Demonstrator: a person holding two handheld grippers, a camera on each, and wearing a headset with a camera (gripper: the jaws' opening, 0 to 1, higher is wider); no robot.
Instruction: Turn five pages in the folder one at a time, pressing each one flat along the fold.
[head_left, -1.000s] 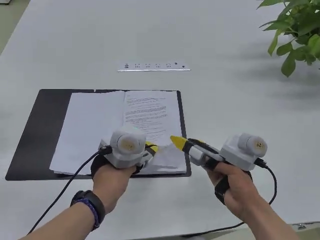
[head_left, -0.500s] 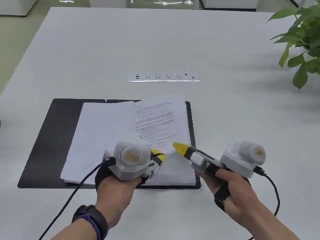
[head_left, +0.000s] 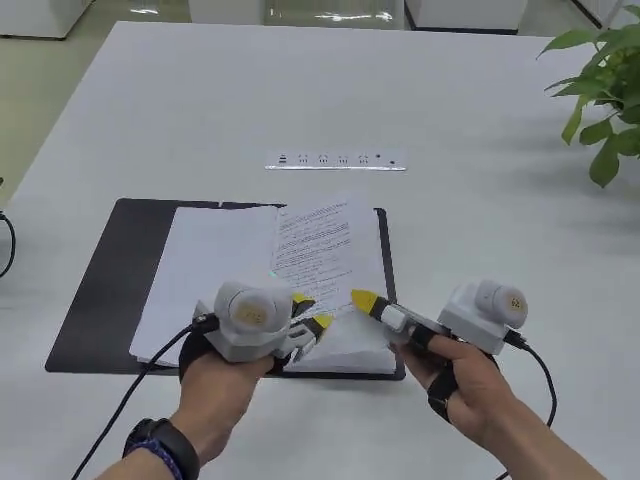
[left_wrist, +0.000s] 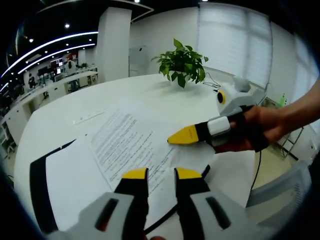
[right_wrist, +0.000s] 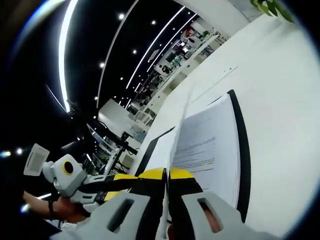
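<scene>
Black folder (head_left: 98, 300) lies open, spine running twelve to six; my right gripper (head_left: 359, 299) pinches a page (head_left: 320, 245), left gripper (head_left: 310, 311) spread.

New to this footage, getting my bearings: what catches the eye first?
A black folder lies open on the white table. The right gripper pinches a printed page near its lower edge, with the left gripper beside it, jaws apart. A green plant stands at the table's right.
</scene>
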